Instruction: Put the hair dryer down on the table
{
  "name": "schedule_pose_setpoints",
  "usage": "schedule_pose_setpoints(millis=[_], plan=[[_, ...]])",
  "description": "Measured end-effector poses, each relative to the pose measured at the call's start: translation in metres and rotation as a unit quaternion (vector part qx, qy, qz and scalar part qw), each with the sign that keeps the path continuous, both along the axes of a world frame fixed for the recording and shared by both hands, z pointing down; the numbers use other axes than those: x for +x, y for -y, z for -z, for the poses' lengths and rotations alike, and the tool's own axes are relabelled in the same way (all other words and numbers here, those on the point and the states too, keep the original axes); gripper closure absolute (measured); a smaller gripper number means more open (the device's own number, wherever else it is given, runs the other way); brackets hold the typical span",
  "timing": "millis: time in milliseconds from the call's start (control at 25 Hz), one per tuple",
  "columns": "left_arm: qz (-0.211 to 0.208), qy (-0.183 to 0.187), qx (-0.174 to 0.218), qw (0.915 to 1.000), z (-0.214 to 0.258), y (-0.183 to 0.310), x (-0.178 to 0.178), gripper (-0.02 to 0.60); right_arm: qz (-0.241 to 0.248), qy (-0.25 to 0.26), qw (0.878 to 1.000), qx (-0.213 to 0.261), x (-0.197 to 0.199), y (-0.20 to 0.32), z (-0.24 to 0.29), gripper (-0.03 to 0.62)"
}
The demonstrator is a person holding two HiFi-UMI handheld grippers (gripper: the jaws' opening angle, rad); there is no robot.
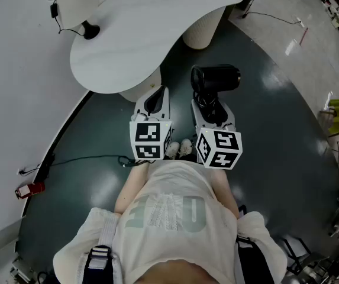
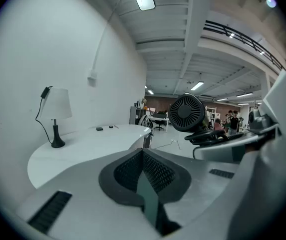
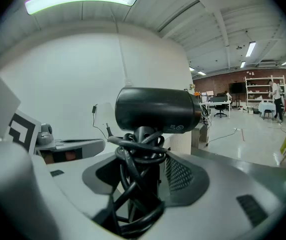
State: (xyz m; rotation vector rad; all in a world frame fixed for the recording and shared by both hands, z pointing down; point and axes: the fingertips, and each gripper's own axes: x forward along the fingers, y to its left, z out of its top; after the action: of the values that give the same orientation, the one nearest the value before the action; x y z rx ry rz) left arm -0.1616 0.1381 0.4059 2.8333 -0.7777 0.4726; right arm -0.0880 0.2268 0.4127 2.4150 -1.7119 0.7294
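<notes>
Hair dryer (image 1: 215, 78), black, is held upright by its handle in the right gripper (image 1: 207, 102). That gripper's fingers (image 3: 182, 176) are closed on the handle, with the coiled cord (image 3: 133, 156) wound round it between them. The barrel is seen lying level above the fingers. The dryer is held over the dark floor (image 1: 264, 135), clear of the white worktop (image 1: 157, 28), which lies at 11 o'clock from it in the head view. The left gripper (image 1: 156, 99) is held just beside, at 9 o'clock, its fingers (image 2: 157, 171) brought together on nothing. A lamp (image 1: 77, 2) is seen at the worktop's far left end.
</notes>
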Motion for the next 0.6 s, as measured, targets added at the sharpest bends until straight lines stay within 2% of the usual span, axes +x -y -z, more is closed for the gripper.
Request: schedule_pose_setpoints(millis=[400,600], plan=[[0.006,0.0,-0.012,0.9999,-0.006,-0.001,0.007,0.577,0.016,-0.013,1.0,-0.003,0.008,0.001,0.001,0.344],[0.012,0.002,-0.019,0.9997,-0.011,0.002,0.011,0.577,0.019,-0.001,1.0,0.022,0.012,0.002,0.004,0.344]])
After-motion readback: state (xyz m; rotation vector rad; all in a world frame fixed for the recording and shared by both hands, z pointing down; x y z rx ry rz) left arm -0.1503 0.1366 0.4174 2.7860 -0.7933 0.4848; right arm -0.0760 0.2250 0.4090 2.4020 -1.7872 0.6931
